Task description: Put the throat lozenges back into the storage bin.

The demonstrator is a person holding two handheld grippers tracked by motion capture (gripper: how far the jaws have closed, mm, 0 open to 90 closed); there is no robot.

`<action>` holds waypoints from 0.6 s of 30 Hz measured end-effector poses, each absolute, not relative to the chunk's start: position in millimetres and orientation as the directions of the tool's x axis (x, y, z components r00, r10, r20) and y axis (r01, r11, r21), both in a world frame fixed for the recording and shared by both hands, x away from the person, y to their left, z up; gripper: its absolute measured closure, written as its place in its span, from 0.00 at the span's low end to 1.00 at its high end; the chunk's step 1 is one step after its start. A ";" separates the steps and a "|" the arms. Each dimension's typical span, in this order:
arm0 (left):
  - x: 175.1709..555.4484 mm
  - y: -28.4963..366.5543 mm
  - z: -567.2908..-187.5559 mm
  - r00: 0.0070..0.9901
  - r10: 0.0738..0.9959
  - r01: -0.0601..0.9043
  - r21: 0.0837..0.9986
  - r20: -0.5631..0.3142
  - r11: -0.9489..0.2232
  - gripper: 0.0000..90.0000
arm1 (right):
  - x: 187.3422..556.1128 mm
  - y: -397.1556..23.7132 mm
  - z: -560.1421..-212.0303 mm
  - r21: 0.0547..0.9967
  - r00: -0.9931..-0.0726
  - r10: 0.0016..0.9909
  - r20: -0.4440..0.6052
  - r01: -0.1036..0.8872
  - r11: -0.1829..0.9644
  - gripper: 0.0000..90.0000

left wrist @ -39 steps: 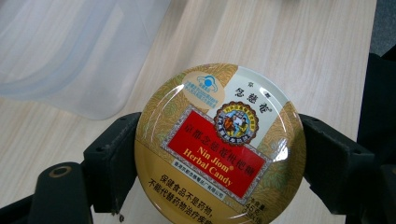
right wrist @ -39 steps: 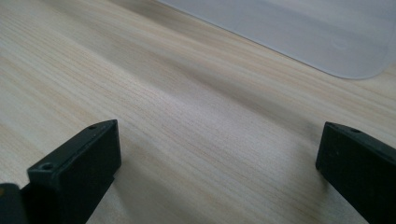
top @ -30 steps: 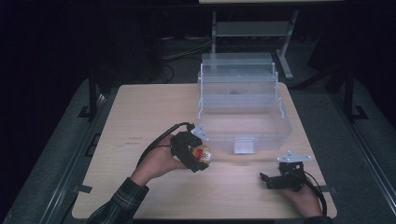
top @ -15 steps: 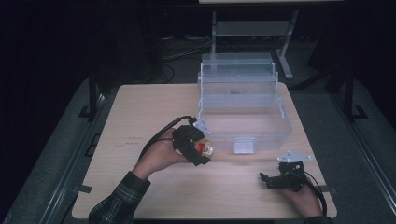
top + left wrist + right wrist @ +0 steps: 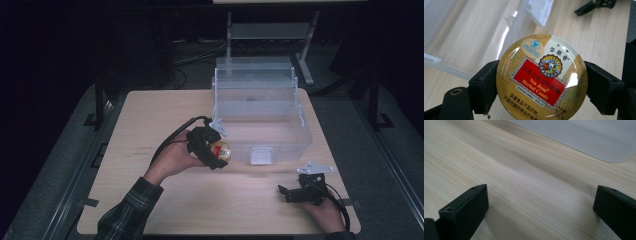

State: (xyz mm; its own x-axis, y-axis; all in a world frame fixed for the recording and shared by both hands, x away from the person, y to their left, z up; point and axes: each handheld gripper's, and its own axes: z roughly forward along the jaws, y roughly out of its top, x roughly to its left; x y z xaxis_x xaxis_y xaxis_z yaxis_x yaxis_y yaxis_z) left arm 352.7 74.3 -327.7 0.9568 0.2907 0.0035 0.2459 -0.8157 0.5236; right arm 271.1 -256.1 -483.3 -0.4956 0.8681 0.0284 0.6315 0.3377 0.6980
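Two hand-held grippers are showing in the high view. The left hand-held gripper (image 5: 216,152) is holding a round candy tin (image 5: 220,150) just off the front-left corner of the clear plastic bin (image 5: 300,132), above the desk (image 5: 150,130). The right hand-held gripper (image 5: 295,192) is resting low near the desk's front edge, well apart from the bin.

Left gripper view: both jaws are pressing the tin (image 5: 541,77) by its rim, lid facing the camera, bin wall (image 5: 461,50) beyond.

Right gripper view: jaws are standing wide, holding nothing, over bare wood (image 5: 529,182).

Risk, as I judge it: the smooth rim grip looks thin, so the tin could be slipping or rotating out, or clipping the bin's wall if carried across too low.
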 end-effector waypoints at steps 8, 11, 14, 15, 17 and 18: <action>363.0 69.5 -323.2 0.954 0.300 0.247 0.532 0.014 -0.810 0.22 | 271.1 -256.0 -483.2 0.697 -0.495 0.869 0.029 0.633 0.337 0.00; 367.0 67.8 -323.1 0.953 0.303 0.249 0.527 0.017 -0.812 0.22 | 271.1 -256.1 -483.3 0.698 -0.495 0.868 0.029 0.632 0.337 0.00; 370.8 66.4 -322.8 0.949 0.314 0.260 0.532 0.012 -0.806 0.22 | 271.1 -256.1 -483.3 0.698 -0.496 0.868 0.028 0.632 0.338 0.00; 372.5 65.8 -323.0 0.950 0.313 0.256 0.532 0.017 -0.807 0.22 | 271.1 -256.1 -483.3 0.698 -0.495 0.868 0.028 0.632 0.338 0.00; 375.6 65.0 -322.5 0.949 0.315 0.259 0.527 0.017 -0.809 0.22 | 271.1 -256.1 -483.3 0.698 -0.496 0.868 0.028 0.632 0.338 0.00; 377.1 64.6 -322.4 0.948 0.317 0.260 0.530 0.018 -0.807 0.22 | 271.1 -256.1 -483.3 0.698 -0.496 0.868 0.028 0.632 0.338 0.00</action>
State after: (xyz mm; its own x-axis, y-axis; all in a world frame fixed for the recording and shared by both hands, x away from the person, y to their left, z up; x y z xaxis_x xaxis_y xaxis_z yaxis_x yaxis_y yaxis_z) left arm 377.1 64.6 -322.4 0.9482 0.3173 0.0180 0.2601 -0.8073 0.5298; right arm 271.1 -256.1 -483.3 -0.4956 0.8681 0.0283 0.6317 0.3379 0.6977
